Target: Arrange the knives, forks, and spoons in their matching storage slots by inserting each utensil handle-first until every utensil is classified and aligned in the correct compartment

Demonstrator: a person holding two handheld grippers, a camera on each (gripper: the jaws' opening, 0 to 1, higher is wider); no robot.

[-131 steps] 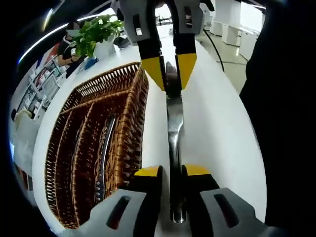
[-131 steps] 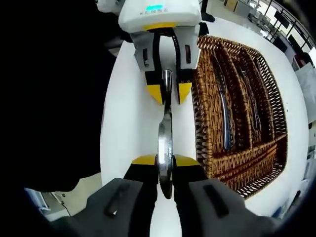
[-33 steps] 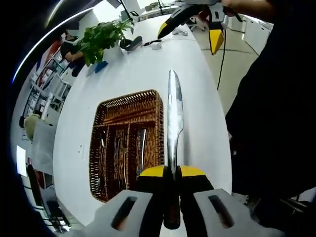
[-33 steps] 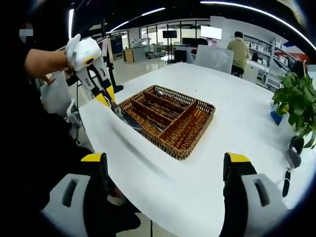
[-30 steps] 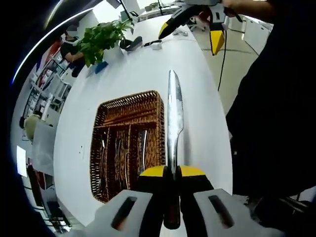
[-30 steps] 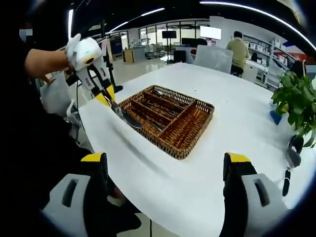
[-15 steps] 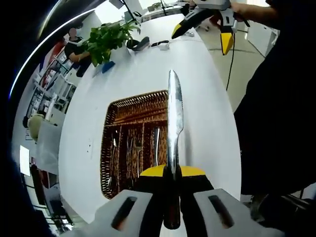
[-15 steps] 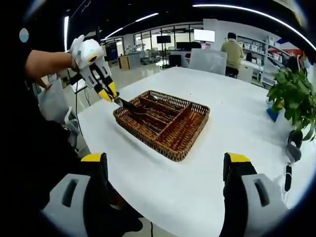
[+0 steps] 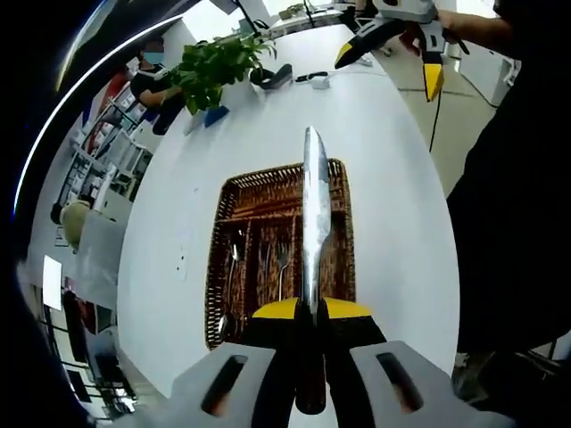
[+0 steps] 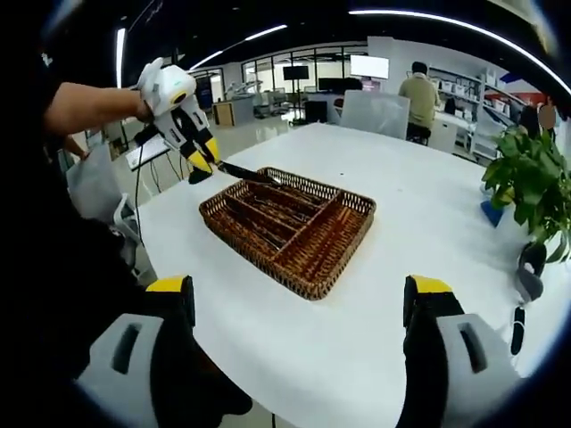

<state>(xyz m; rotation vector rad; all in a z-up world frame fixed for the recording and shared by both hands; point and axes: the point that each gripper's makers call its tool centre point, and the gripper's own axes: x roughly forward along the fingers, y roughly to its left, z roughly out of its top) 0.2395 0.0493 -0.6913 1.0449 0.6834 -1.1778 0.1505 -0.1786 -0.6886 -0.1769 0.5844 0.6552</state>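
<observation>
L tongs (image 9: pixel 310 309) clamp knife (image 9: pixel 314 214) over basket (image 10: pixel 294 267), plant (image 10: pixel 528 174) nearby, R tongs (image 10: pixel 299 303) apart

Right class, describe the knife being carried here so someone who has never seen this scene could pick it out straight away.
On the white table sits a brown wicker tray with long slots. Above its near end the left gripper is shut on the knife, blade pointing forward over the tray. Unlike the utensils lying inside the slots, it hangs in the air, held by its handle.
</observation>
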